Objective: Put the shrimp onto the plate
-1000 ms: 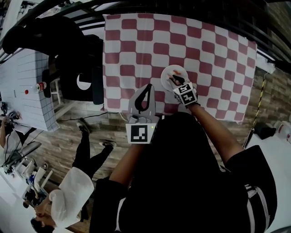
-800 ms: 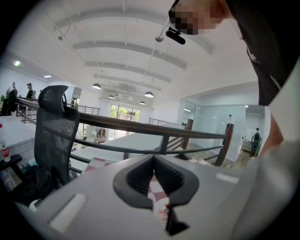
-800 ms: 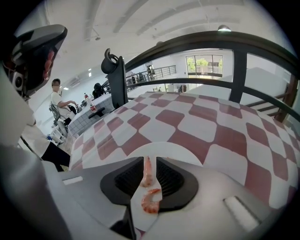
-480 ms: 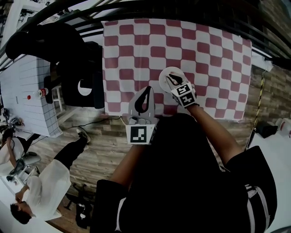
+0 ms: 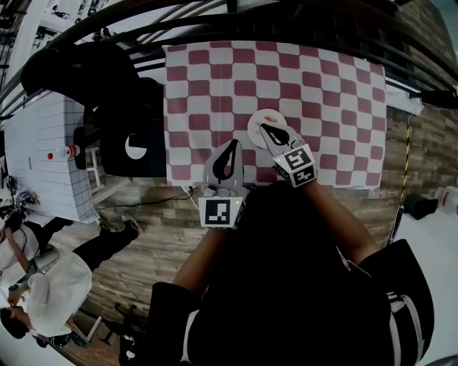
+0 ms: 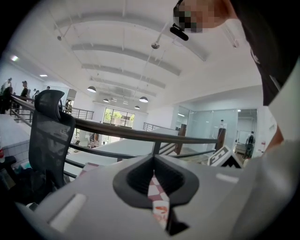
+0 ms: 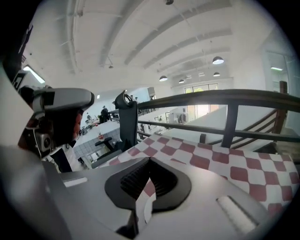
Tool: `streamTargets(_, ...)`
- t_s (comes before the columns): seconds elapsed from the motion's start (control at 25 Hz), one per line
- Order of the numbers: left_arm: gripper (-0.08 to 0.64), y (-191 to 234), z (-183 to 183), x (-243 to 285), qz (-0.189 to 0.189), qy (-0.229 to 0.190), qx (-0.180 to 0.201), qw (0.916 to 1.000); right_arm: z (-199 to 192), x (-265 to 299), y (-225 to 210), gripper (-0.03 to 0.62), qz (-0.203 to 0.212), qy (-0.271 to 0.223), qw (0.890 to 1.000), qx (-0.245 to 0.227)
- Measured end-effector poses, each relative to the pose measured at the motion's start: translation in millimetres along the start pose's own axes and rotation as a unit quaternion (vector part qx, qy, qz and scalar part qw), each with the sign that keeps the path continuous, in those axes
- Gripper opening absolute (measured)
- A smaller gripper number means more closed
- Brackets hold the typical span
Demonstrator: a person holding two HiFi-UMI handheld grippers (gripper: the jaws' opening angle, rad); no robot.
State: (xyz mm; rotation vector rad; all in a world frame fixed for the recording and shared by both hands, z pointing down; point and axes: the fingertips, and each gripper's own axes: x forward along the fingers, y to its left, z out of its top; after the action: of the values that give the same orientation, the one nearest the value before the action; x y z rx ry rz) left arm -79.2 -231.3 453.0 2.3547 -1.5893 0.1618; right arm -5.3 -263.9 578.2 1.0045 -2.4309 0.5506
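A small white plate (image 5: 259, 119) lies on the red-and-white checked tablecloth (image 5: 322, 86), close to the table's near edge. A faint orange bit on it looks like the shrimp (image 5: 270, 119); it is too small to make out well. My right gripper (image 5: 264, 127) is shut and empty, with its tips at the plate's near rim. To the plate's left, my left gripper (image 5: 234, 142) is shut too, empty, over the table's near edge. In the left gripper view an orange patch on white (image 6: 161, 211) shows through the slit between the jaws.
A black office chair (image 5: 122, 121) stands against the table's left side, and a white tiled counter (image 5: 43, 143) lies further left. A dark railing (image 5: 215, 14) runs past the far side. People (image 5: 50, 293) stand on the wooden floor at lower left.
My right gripper has drawn back from over the plate toward the near edge. The left gripper has stayed about where it was. The people at lower left have shifted.
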Motion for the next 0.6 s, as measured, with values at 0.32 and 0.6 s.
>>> streamTargets(0.32,0.009,1,13,-34,0.009,-0.035,0.016,0.9992,61,-54,38,-0.002,-0.027,-0.079,0.995,-0.053)
streamTargets(0.6,0.009,-12,14,-63,0.000,-0.061,0.011,0.9981,85,-102,70,-0.003,-0.048,-0.133,0.989,-0.040)
